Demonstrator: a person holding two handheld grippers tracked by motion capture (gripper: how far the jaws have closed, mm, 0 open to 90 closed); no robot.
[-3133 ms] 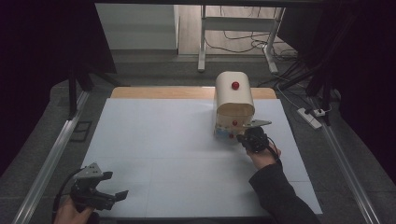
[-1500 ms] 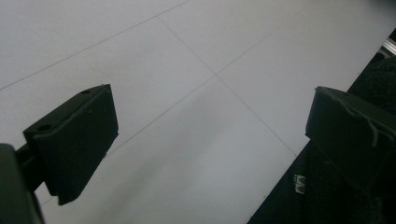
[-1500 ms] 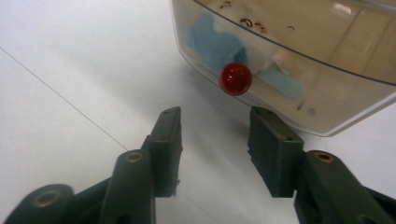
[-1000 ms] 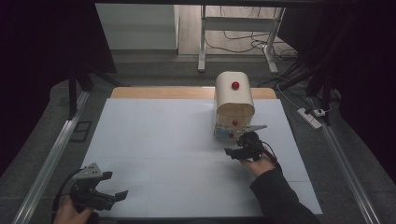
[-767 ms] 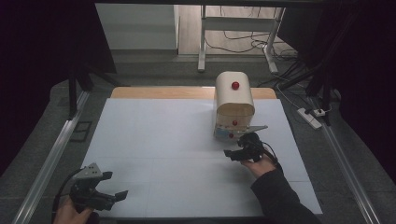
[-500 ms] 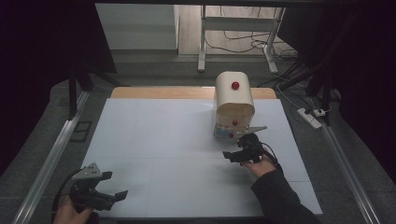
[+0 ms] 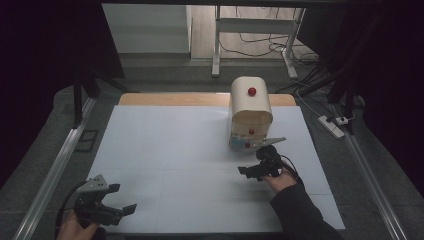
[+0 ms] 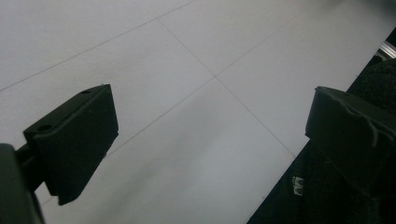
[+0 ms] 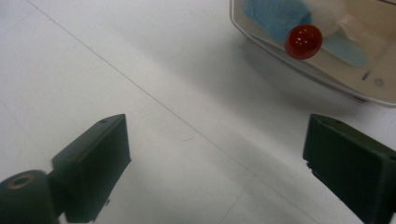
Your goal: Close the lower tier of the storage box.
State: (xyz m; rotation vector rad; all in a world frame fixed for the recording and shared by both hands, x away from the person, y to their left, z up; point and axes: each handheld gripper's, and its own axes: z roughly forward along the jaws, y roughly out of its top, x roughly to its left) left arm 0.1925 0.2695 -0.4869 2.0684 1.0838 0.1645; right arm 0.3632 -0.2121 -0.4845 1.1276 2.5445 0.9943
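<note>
One cream bread box (image 7: pixel 251 112) — beside right tongs (image 7: pixel 256 169); unobstructed

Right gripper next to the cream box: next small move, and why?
Probably ease the right gripper forward toward the red knob on the cream box front. Its jaws have just been opening, stand wide with nothing between them, and the knob sits ahead, off to one side.

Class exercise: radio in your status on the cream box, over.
Right gripper open, fingers just spread, nothing between. Left gripper open, idle. Cream box closed. Path clear.
</note>
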